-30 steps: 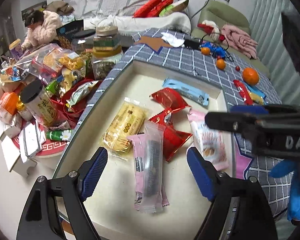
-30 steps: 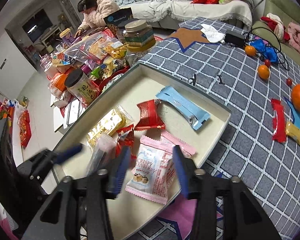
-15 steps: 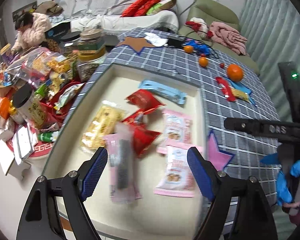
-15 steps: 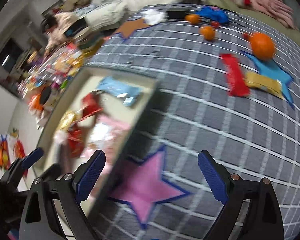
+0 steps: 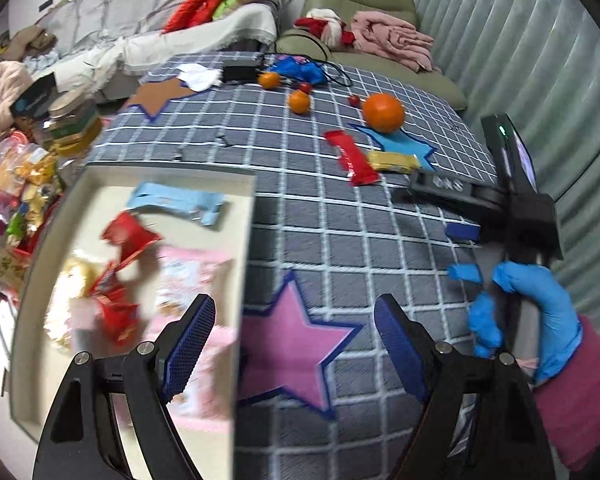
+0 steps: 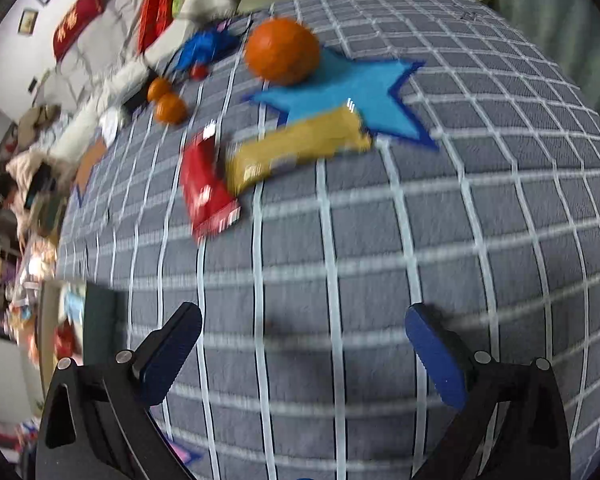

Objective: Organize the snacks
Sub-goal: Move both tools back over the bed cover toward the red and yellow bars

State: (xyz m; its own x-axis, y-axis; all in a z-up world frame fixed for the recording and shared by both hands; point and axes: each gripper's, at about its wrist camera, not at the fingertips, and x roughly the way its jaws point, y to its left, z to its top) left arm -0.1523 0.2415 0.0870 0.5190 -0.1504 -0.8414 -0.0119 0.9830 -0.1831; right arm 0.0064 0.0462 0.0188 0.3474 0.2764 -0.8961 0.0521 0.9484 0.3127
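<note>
We judge the step as reaching: right hand-held gripper (image 6: pixel 302 346), wide and empty, must straddle the yellow foil snack bar (image 6: pixel 296 150); left hand-held gripper (image 5: pixel 296 344) also wide.

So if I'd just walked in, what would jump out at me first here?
Probably the big orange sitting on a blue star patch of the grey checked cloth, with a red snack bar and a yellow snack bar lying just in front. To the left, a shallow tray is heaped with bright wrappers, and both pairs of blue-tipped tongs hang open and empty.
</note>
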